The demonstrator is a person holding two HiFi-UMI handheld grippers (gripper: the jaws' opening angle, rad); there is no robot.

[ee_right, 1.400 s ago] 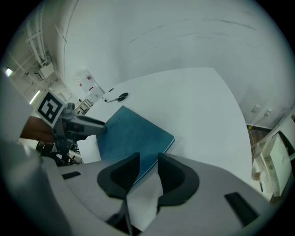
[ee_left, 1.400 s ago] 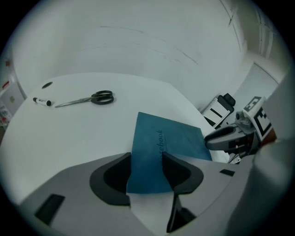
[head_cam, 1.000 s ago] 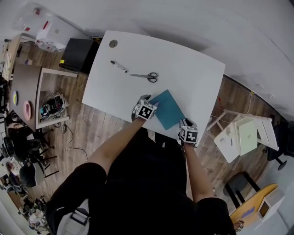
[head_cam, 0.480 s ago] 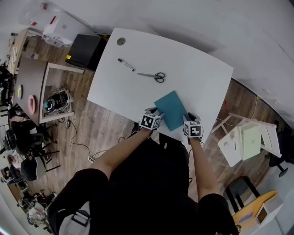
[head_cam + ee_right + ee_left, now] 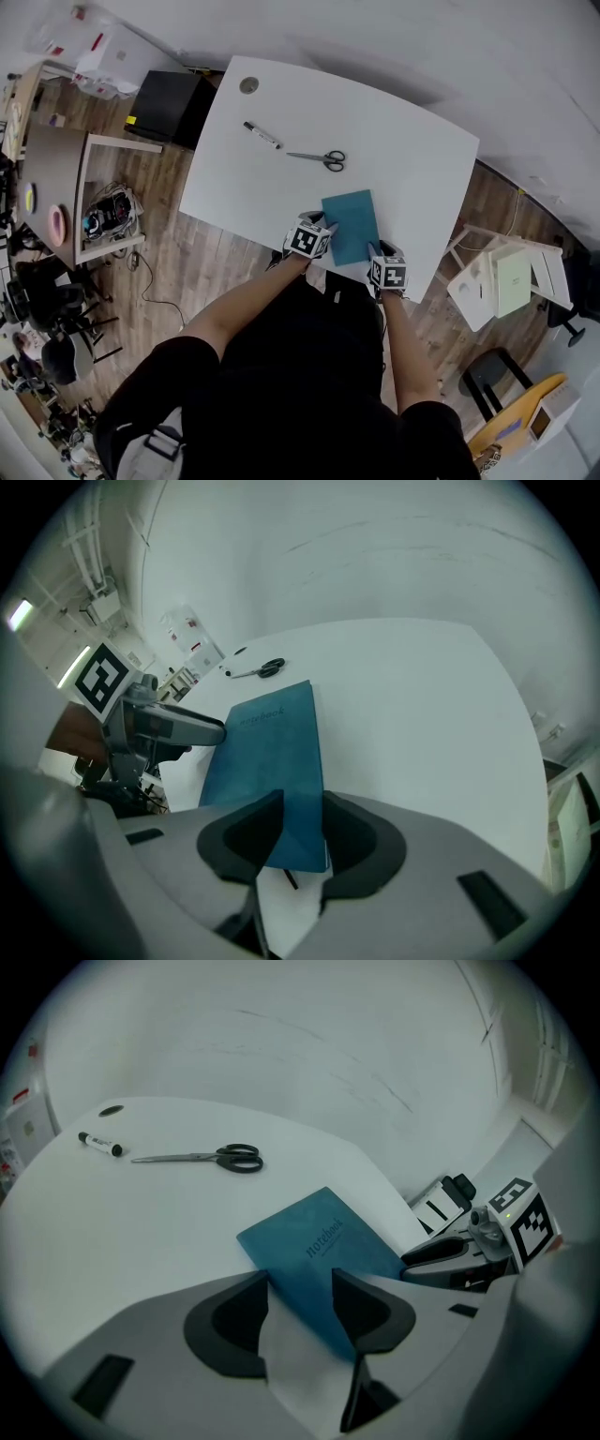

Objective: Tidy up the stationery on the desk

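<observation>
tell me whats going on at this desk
A person holds a gripper in each hand at the near edge of a white desk. The left gripper and right gripper sit at the near corners of a teal notebook lying flat. Both are open, and the right one's jaws have just been opening with the notebook's corner between them. Scissors and a marker lie untouched farther back.

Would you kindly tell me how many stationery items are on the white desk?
3: the marker at the far left, the scissors just right of it, the teal notebook at the near edge. None looks hidden.
</observation>
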